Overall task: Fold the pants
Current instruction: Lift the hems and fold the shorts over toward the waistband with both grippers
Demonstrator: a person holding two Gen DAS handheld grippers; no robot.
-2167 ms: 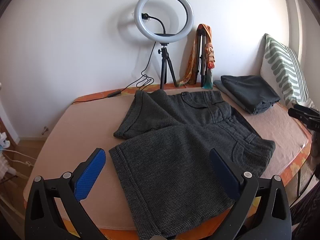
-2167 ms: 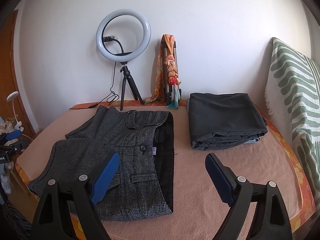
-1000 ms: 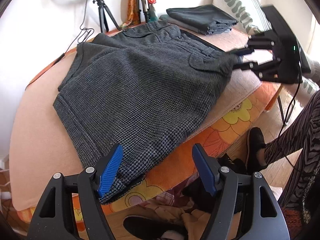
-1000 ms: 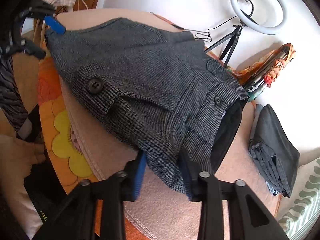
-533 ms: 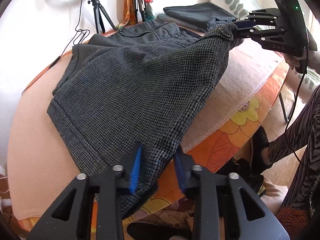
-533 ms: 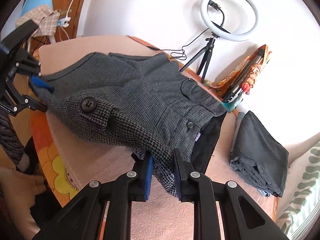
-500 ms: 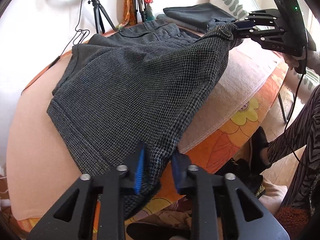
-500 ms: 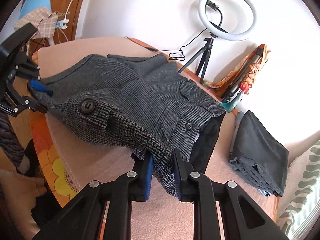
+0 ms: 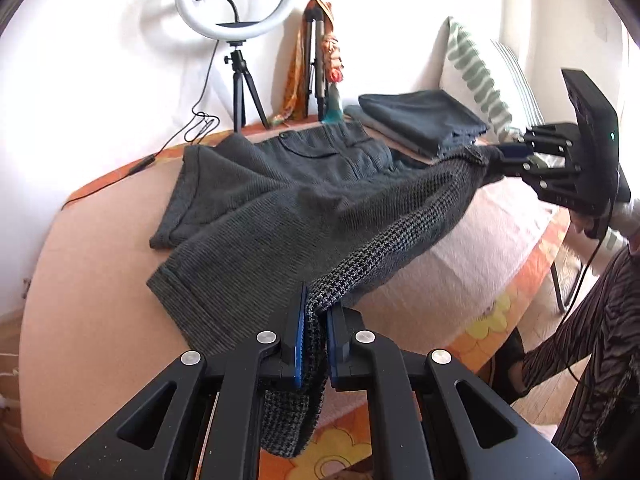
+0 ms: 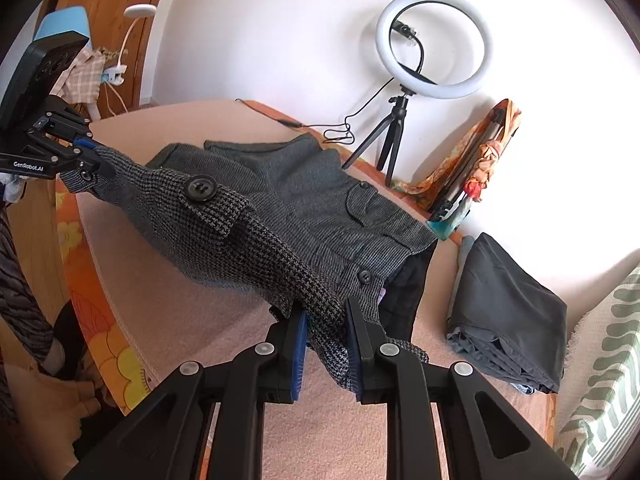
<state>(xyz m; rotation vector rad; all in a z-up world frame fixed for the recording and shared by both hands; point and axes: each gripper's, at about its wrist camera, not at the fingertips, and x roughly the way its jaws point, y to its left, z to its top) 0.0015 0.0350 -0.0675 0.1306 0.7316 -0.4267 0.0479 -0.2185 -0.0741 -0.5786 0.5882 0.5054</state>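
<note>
One pair of dark grey houndstooth woven shorts (image 9: 288,208) lay on the peach-covered bed (image 9: 92,272), with two black grippers with blue pads, one white ring light on a black tripod (image 9: 236,12), one stack of folded dark grey garments (image 9: 420,120) and one green-and-white leaf-patterned pillow (image 9: 480,80) in view. The left gripper (image 9: 316,344) had its pads pressed onto the hem corner of the near leg, cloth bunched between them. The right gripper (image 10: 326,344) pinched the waistband corner of the same side, fabric filling the gap between its pads.

Compared with 2.2 seconds earlier, when both grippers were spread wide above shorts lying flat, both had shut on the cloth, and the near edge was lifted off the bed and stretched between them. Against the views half a second before, that edge stood higher and further in over the bed.

The far leg and rear waistband remained resting on the bed, just beside the folded stack.
</note>
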